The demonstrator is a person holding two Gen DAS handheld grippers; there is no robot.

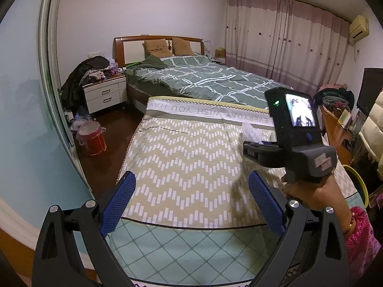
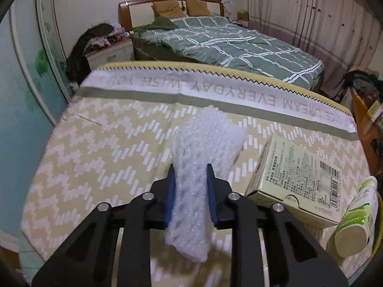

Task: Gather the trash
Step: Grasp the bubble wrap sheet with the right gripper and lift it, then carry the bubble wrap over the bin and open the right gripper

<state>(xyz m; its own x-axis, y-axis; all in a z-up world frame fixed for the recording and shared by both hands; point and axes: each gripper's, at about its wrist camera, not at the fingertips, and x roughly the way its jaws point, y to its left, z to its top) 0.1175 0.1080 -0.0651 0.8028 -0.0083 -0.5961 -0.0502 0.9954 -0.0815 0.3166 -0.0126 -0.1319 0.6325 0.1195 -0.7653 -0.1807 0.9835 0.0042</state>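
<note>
Right gripper [image 2: 190,174]: blue-padded jaws narrow, both pads pressed on a crumpled sheet of white bubble wrap [image 2: 203,148]. The wrap runs through the jaws; one end hangs toward the camera, the other fans out ahead, above the tabletop.

Left gripper [image 1: 191,186]: jaws wide, nothing between them, hovering over the tabletop.

Tabletop [image 2: 100,153]: covered with a beige cloth in a white zigzag pattern, with a printed lettered band along the far edge.

Just right of the wrap in the right wrist view: a pale green cardboard box [image 2: 296,179] with a barcode, lying on the cloth. Beside it at the right edge, a green-and-white plastic bottle [image 2: 356,217] lying on its side.

Left wrist view: a hand [image 1: 313,191] grips the right gripper's handle, pink patterned sleeve behind it.

Beyond the tabletop: a wooden bed [image 1: 205,76] with a green quilt crossed by white lines. A red round bucket [image 1: 92,138] stands on the dark floor at left.
</note>
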